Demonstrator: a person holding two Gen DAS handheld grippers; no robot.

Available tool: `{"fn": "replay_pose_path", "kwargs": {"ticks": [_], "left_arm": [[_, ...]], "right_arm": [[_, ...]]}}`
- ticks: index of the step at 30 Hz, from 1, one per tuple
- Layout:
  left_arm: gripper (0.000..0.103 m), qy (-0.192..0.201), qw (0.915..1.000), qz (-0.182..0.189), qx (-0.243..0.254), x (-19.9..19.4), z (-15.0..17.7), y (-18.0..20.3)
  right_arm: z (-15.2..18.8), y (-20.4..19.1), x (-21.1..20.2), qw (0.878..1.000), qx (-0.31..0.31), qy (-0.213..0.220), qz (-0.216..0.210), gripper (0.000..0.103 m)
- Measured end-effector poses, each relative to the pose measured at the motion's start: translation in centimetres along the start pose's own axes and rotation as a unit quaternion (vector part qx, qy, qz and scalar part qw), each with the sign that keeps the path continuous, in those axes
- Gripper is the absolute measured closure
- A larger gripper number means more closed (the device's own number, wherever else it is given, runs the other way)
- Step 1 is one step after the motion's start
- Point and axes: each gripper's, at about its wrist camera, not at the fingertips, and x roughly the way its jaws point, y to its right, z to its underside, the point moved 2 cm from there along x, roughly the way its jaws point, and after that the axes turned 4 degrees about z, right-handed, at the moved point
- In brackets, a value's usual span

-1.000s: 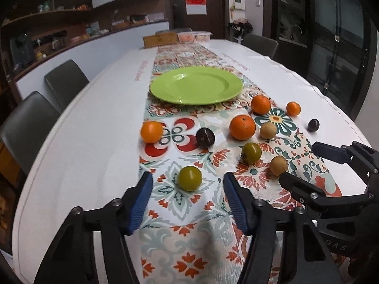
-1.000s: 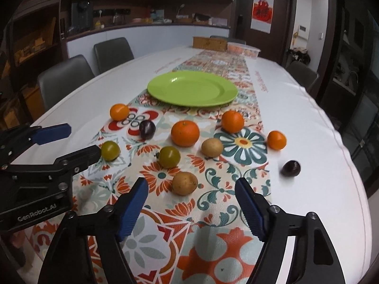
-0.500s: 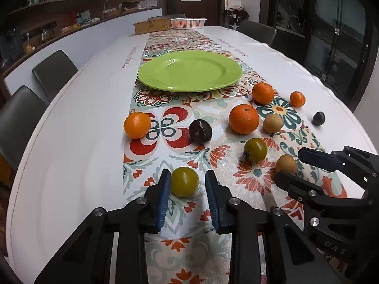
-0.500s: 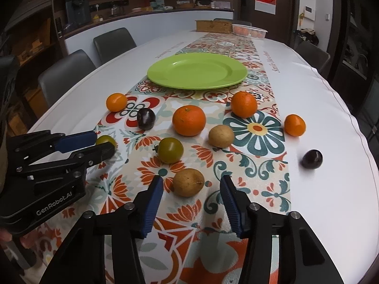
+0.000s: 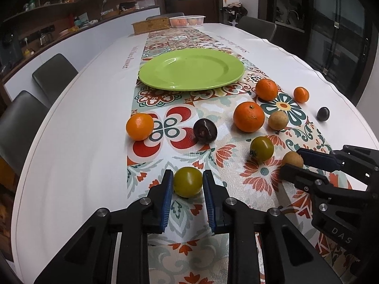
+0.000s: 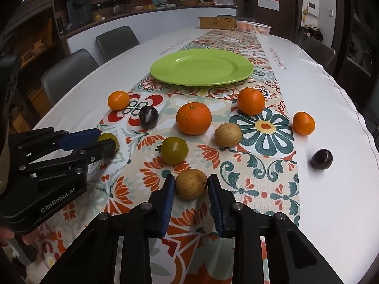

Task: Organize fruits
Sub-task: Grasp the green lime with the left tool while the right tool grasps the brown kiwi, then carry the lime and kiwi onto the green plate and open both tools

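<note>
My left gripper (image 5: 187, 179) is shut on a green tomato (image 5: 187, 181) that rests on the patterned runner. My right gripper (image 6: 191, 183) is shut on a tan round fruit (image 6: 191, 183), also on the runner. Each gripper shows in the other's view, the left gripper (image 6: 104, 142) at left and the right gripper (image 5: 292, 164) at right. An empty green plate (image 5: 191, 69) lies beyond the fruits, also in the right wrist view (image 6: 201, 67). Oranges (image 5: 248, 116), a second green tomato (image 6: 174, 149), dark plums (image 5: 205, 130) and another tan fruit (image 6: 227, 134) lie scattered between.
A white table (image 5: 83, 118) with a floral runner (image 6: 260, 127). A dark plum (image 6: 321, 159) and a small orange (image 6: 303, 122) lie near the right edge. A wicker box (image 5: 151, 25) and a white basket (image 5: 187, 21) stand at the far end. Grey chairs (image 5: 53, 77) line the left side.
Both grippers have moved forward and closed from wide open, the left onto the green tomato and the right onto the tan fruit.
</note>
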Motion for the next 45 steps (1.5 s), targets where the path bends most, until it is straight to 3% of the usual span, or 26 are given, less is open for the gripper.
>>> {"fn": "replay_pose_path", "kwargs": {"ticks": [12, 23, 33, 45], "left_arm": [[0.078, 0.031, 0.9991, 0.029, -0.004, -2.6, -0.5, 0.6], [0.078, 0.072, 0.9967, 0.035, 0.016, -3.5, -4.6, 0.9], [0.078, 0.083, 0.9954, 0.044, 0.016, -1.6, -8.9, -0.4], [0.078, 0.055, 0.9965, 0.063, 0.008, 3.2, -13.9, -2.9]], "right_arm": [[-1.1, 0.0, -2.3, 0.999, -0.001, 0.027, -0.020, 0.073], [-5.1, 1.2, -2.3, 0.998, -0.013, 0.046, -0.033, 0.073], [-10.5, 1.5, -0.7, 0.997, -0.048, 0.061, -0.031, 0.073], [-16.7, 2.7, 5.0, 0.997, -0.058, 0.016, -0.039, 0.073]]}}
